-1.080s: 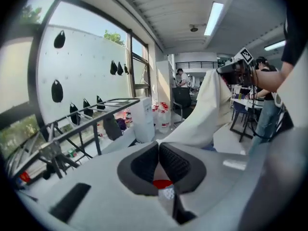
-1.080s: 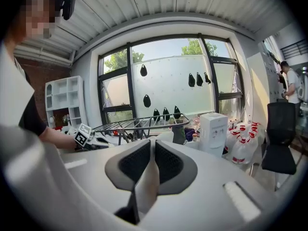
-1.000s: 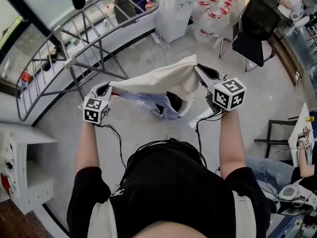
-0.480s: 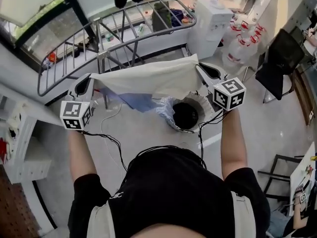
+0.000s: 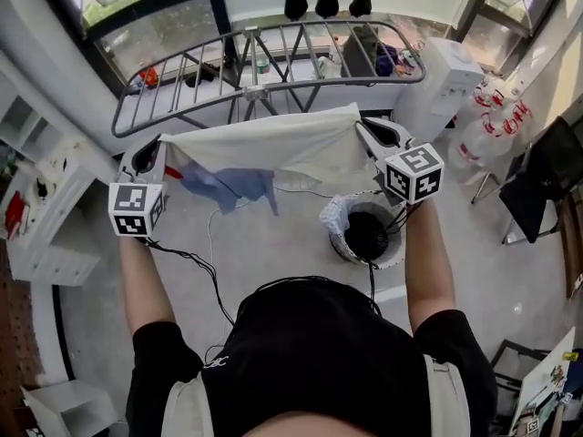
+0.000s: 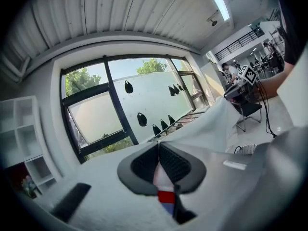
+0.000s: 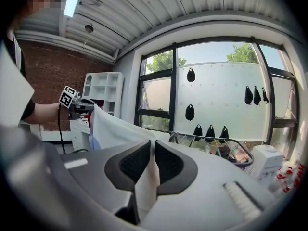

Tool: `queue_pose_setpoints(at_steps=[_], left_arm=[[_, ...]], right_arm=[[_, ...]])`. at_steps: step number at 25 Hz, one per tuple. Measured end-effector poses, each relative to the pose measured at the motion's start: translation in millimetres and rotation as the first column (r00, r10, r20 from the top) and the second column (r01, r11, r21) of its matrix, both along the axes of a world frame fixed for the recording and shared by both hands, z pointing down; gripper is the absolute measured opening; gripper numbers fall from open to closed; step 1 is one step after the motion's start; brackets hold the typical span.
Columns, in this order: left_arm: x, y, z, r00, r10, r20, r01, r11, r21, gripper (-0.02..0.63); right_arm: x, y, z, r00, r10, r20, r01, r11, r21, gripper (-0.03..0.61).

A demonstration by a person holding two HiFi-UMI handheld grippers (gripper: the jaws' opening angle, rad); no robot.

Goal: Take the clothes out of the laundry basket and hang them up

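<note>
Rack (image 5: 246,89) of grey metal bars is standing at the far side, below the window, and the person is facing it with both arms raised. A cream garment (image 5: 273,144) is hanging spread between the two grippers just near of the rack, probably being held taut and level so it can be laid over the bars without bunching. A blue part (image 5: 232,185) is drooping beneath it toward the left. The laundry basket (image 5: 332,230) is sitting on the floor below, nearer and to the right. The left gripper (image 5: 162,141) is pinching the garment's left corner with its jaws pressed together on the cloth. The right gripper (image 5: 358,124) is clamping the right corner, a fold of cream fabric running between its pads. A small red tag (image 6: 165,197) is showing just below the left jaws.
</note>
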State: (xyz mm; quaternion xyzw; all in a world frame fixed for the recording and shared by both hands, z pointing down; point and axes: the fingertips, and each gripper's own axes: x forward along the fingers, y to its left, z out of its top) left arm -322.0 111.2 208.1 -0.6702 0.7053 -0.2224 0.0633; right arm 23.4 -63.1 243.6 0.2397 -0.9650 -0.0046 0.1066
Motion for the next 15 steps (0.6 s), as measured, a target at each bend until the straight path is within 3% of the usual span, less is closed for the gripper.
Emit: queue_pose_setpoints(at_steps=[9, 15], left_arm=[[-99, 61, -1, 0.993, -0.120, -0.004, 0.120, 0.992, 0.024, 0.011], [-143, 83, -3, 0.989, -0.144, -0.013, 0.145, 0.989, 0.029, 0.011]], right_arm=[[-121, 21, -2, 0.997, -0.064, -0.046, 0.068, 0.995, 0.075, 0.048], [-174, 32, -5, 0.995, -0.073, -0.068, 0.080, 0.992, 0.097, 0.048]])
